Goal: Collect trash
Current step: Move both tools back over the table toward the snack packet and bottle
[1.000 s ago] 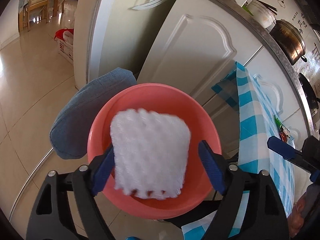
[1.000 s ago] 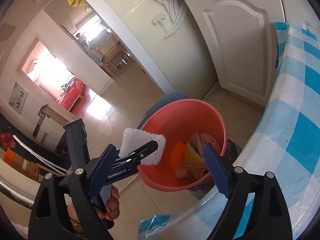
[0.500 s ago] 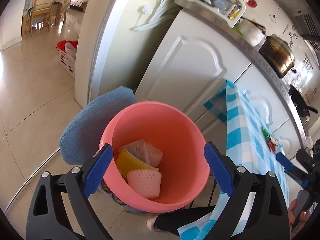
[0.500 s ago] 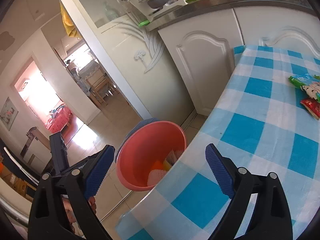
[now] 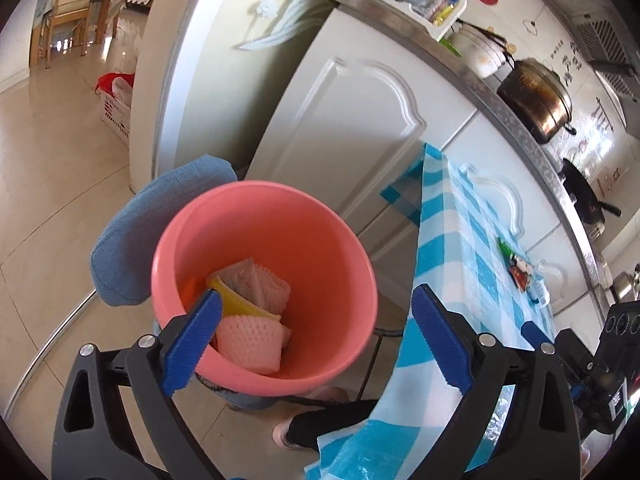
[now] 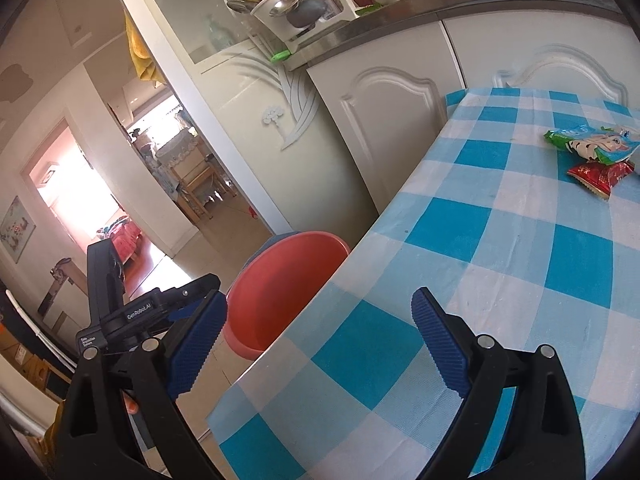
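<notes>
Round pink plastic bin [image 5: 264,280], beside table [image 6: 500,248]: holds white foam netting [image 5: 248,344]. Left gripper [image 5: 316,340] above it, right gripper [image 6: 320,344] over table: fingers just opened wide, empty. Crinkly green and red snack wrappers [image 6: 592,152] at table's far end: may slip from pinch.

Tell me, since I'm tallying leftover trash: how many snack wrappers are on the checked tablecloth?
2: a green wrapper and a red wrapper touching beside it, near the far right edge; more may lie out of frame.

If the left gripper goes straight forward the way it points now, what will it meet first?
Most likely the pink bucket: the left gripper, jaws open and empty, looks down into its mouth. It would probably meet the foam net lying on top of the trash inside, though depth is hard to judge.
</notes>
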Motion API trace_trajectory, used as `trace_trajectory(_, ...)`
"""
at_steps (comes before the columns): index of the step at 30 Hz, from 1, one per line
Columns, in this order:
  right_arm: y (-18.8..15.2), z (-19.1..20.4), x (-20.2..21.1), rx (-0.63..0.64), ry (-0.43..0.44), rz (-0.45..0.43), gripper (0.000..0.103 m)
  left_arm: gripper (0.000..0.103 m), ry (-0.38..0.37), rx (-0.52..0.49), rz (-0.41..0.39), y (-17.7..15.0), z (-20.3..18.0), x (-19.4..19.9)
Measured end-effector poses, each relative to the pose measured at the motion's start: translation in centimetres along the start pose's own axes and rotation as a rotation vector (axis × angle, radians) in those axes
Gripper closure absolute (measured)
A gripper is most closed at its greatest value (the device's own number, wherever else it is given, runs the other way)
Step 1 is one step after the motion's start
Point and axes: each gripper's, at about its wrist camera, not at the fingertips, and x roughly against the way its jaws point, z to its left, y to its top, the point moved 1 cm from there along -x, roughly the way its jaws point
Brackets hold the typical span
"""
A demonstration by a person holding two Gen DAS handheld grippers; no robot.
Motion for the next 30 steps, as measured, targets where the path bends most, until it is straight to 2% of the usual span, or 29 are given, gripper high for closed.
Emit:
trace_trajectory(3,-0.1,-0.3,0.5,0.002,-0.005,-0.006,0.01,0.007,0.025,-0.031,0.036,-0.3,-1.1,-0.4)
trace_trajectory(10,0.1,-2.2,2.1,-0.038,-0.011,-0.037,0.01,0.007,0.029,-0.073,0.111,-1.3,-3.6,-1.2)
trace_trajectory(20,0.4,-5.4,5.2,-0.089,-0.023,-0.095,0.01,0.007,-0.002,-0.162,0.152,-2.6,-8.5,-1.7)
trace_trajectory(30,1.4,-9.6,9.7,-0.161,-0.049,-0.198,0.01,0.007,-0.022,-0.228,0.172,-3.9,-13.2,-1.9)
